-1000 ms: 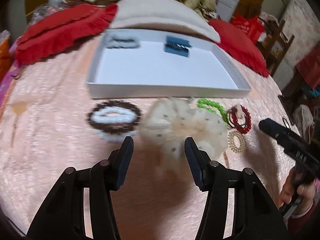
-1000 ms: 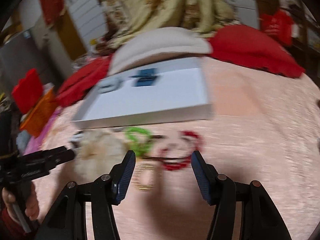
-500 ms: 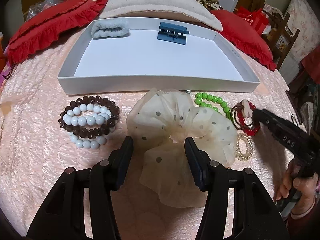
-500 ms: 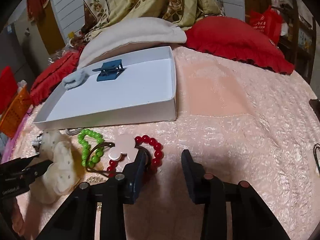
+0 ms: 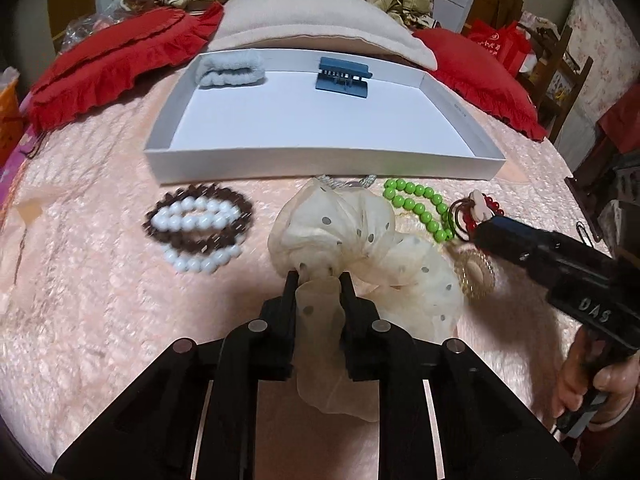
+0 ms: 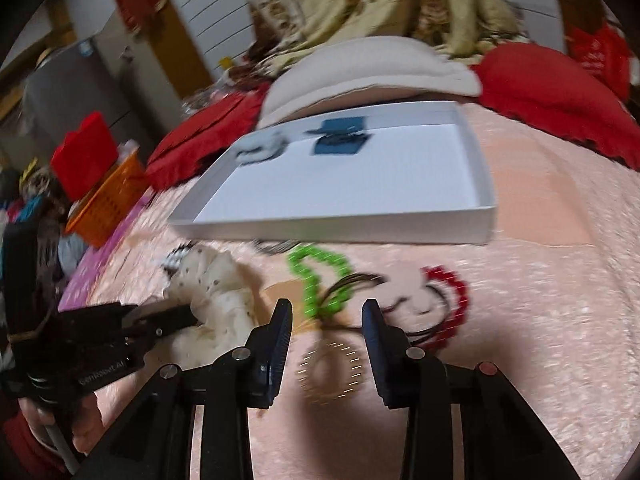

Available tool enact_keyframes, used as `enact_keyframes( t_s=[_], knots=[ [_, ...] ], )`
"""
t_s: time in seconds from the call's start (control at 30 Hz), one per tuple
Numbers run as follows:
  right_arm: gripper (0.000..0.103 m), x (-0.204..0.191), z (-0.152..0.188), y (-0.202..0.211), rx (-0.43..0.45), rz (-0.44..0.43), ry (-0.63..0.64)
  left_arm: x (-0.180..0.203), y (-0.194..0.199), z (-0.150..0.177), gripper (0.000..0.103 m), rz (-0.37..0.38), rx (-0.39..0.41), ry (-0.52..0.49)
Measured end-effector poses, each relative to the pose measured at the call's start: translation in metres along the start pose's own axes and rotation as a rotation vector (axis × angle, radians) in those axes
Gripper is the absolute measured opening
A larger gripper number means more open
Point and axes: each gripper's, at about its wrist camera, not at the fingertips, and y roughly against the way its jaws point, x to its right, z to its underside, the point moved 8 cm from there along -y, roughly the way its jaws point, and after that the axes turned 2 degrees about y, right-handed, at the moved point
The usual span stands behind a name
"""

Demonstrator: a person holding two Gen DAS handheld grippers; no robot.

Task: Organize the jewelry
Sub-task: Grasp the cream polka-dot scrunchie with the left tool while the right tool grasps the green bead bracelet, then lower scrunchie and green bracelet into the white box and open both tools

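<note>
Two fingers of my left claw are pinching a fold of the cream dotted scrunchie, which is lying on the pink bedspread just in front of the white tray. Left of it, a brown-and-white bead bracelet pile is resting on the spread; to its right a green bead bracelet and a red bead bracelet are sitting beside a gold coil hair tie. Inside the tray, a grey scrunchie and a blue hair clip are lying along the far wall.

Looking along my right wrist, I am holding my right claw spread wide and gripping nothing, hovering over the gold coil hair tie. The green bead bracelet and red bead bracelet are lying just beyond its fingertips, blurred. At left, my left claw is gripping the scrunchie.
</note>
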Motion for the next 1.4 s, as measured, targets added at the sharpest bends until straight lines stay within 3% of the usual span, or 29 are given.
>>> enact_keyframes(
  t_s=[0.3, 0.43, 0.67, 0.73, 0.77, 0.8, 0.9, 1.03, 1.23, 1.4],
  knots=[
    [0.035, -0.028, -0.017, -0.023, -0.007, 0.022, 0.087, -0.031, 0.03, 0.027, 0.016, -0.004, 0.024, 0.036],
    [0.035, -0.038, -0.021, -0.045, -0.068, 0.035, 0.151, -0.04, 0.029, 0.035, 0.016, -0.007, 0.024, 0.038],
    [0.035, -0.025, -0.022, -0.072, -0.137, 0.167, 0.188, -0.047, 0.024, 0.04, 0.016, 0.007, 0.021, 0.048],
    [0.028, -0.026, -0.021, -0.073, -0.137, 0.184, 0.212, -0.047, 0.025, 0.04, 0.016, 0.009, 0.026, 0.048],
    [0.013, -0.028, -0.02, -0.072, -0.135, 0.178, 0.211, -0.047, 0.026, 0.04, 0.016, 0.007, 0.03, 0.047],
    [0.009, -0.03, -0.019, -0.071, -0.135, 0.165, 0.205, -0.047, 0.028, 0.04, 0.016, 0.002, 0.035, 0.048],
    [0.009, -0.035, -0.016, -0.066, -0.134, 0.108, 0.174, -0.047, 0.041, 0.037, 0.016, 0.007, 0.061, 0.058],
    [0.009, -0.044, -0.023, -0.04, -0.069, 0.025, 0.099, -0.047, 0.069, 0.031, 0.016, 0.017, 0.104, 0.065],
    [0.009, -0.058, -0.057, 0.017, 0.048, -0.092, 0.012, -0.041, 0.119, 0.008, 0.016, 0.049, 0.188, 0.054],
    [0.009, -0.061, -0.092, 0.049, 0.126, -0.108, -0.016, -0.037, 0.145, -0.027, 0.016, 0.05, 0.244, 0.028]
  ],
)
